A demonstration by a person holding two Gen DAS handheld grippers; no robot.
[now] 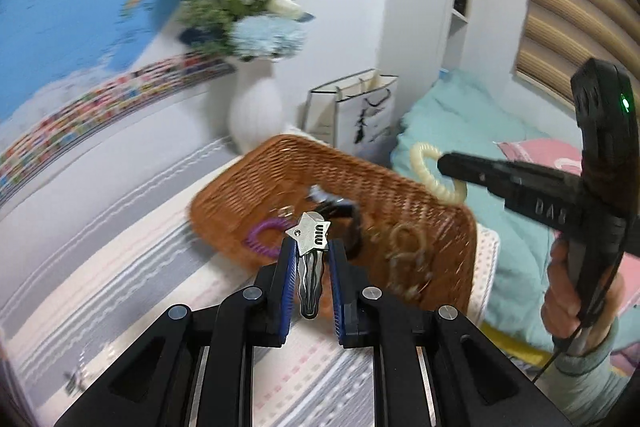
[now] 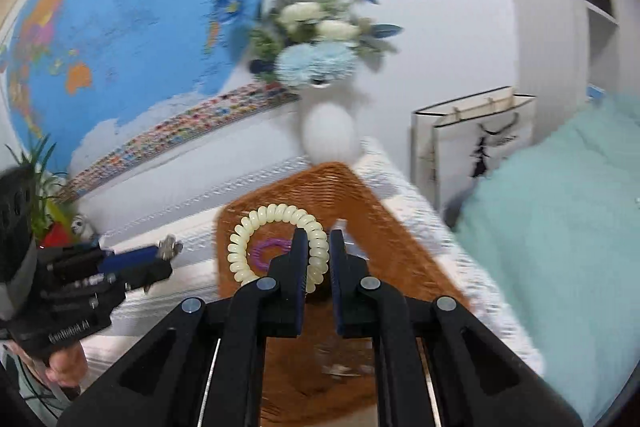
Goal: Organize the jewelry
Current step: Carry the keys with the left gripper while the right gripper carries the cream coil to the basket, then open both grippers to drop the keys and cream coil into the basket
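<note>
My left gripper point(image 1: 313, 247) is shut on a silver hair clip point(image 1: 310, 259) with a star-shaped end and holds it at the near edge of the brown wicker basket point(image 1: 256, 171). My right gripper point(image 2: 319, 239) is shut on a cream spiral hair tie point(image 2: 256, 231) and holds it above the basket point(image 2: 384, 227); it also shows in the left wrist view point(image 1: 444, 163) with the tie point(image 1: 422, 167) over the basket's far right rim. In the basket lie a purple spiral hair tie point(image 1: 260, 235), a black band point(image 1: 354, 227) and beige rings point(image 1: 408, 243).
The basket sits on a striped white cloth point(image 1: 120, 267). A white vase of blue and white flowers point(image 1: 256, 107) and a white paper bag point(image 1: 360, 111) stand behind it. A teal blanket point(image 1: 460, 123) lies at the right. A world map point(image 2: 120, 27) hangs on the wall.
</note>
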